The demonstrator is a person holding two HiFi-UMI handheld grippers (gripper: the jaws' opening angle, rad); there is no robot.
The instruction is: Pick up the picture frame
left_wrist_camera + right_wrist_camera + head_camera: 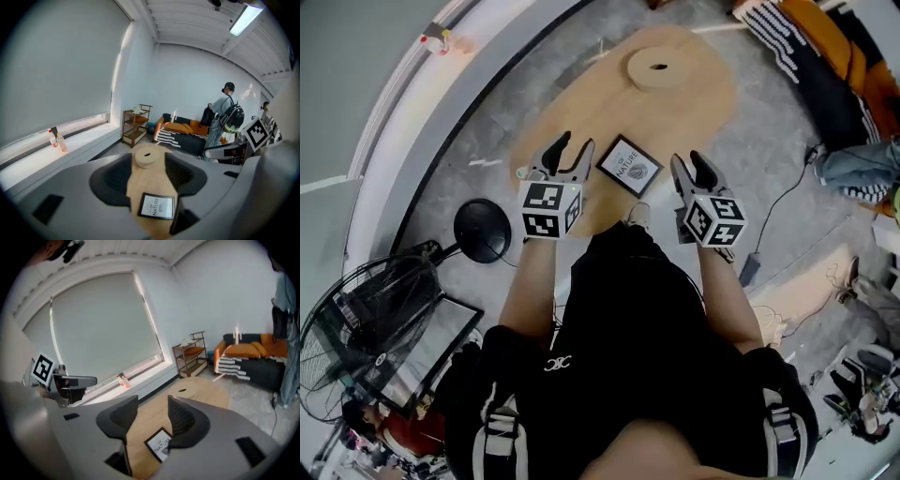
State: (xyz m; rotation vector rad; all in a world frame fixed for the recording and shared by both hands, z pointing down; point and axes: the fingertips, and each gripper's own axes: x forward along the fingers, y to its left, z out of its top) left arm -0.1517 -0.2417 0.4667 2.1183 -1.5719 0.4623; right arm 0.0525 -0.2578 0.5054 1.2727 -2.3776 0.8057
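The pale wooden table (pixel 694 112) bears a black picture frame (pixel 630 165), lying flat between the left fingers (pixel 579 161) and the right fingers (pixel 682 175). A round wooden disc (pixel 661 67) rests well beyond both.

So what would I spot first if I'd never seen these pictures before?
A small black picture frame with a white print lies flat in the middle of the pale wooden table. The left gripper and the right gripper hover on either side of it, jaws apart and empty. Beyond the frame, a round wooden disc sits at the table's far end.
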